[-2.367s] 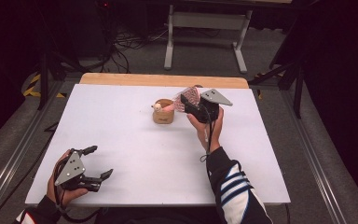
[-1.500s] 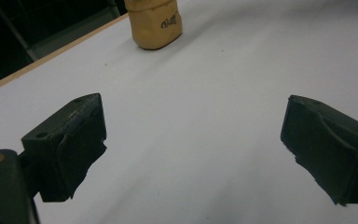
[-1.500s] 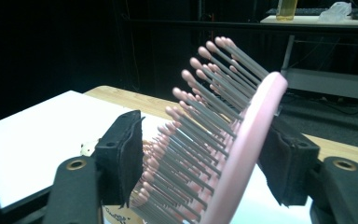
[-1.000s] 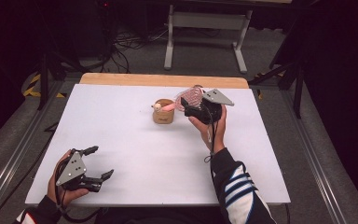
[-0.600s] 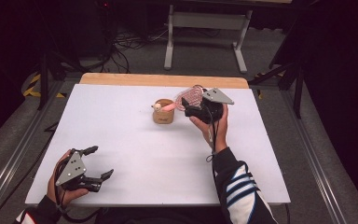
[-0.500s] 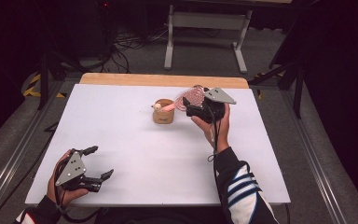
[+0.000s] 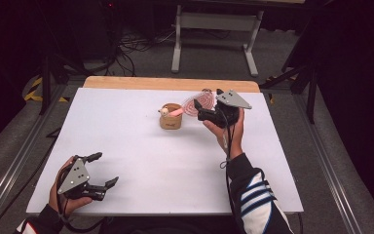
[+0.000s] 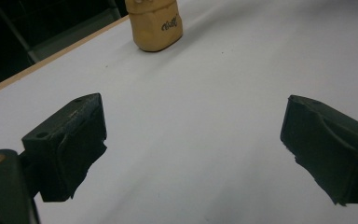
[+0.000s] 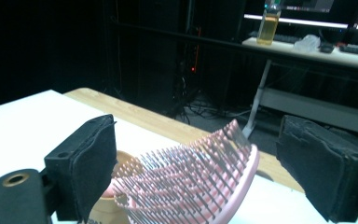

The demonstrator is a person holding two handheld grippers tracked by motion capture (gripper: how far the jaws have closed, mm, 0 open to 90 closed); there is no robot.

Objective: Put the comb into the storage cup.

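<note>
Our right gripper (image 9: 196,182) has just been opening its jaws; they stand apart, and the pink hairbrush (image 9: 191,179) lies between them, with no pad clearly pressing it. We judge the brush newly set handle-down in the tan cup (image 7: 171,117) near the worktop's far edge; next we should withdraw without tipping it. Our left gripper (image 7: 102,169) rests open at the near left corner.

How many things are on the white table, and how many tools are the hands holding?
Pink hairbrush: 1
Tan cup: 1
Left tool, jaws open: 1
Right tool, jaws just opening around the brush: 1
Total: 4
</note>
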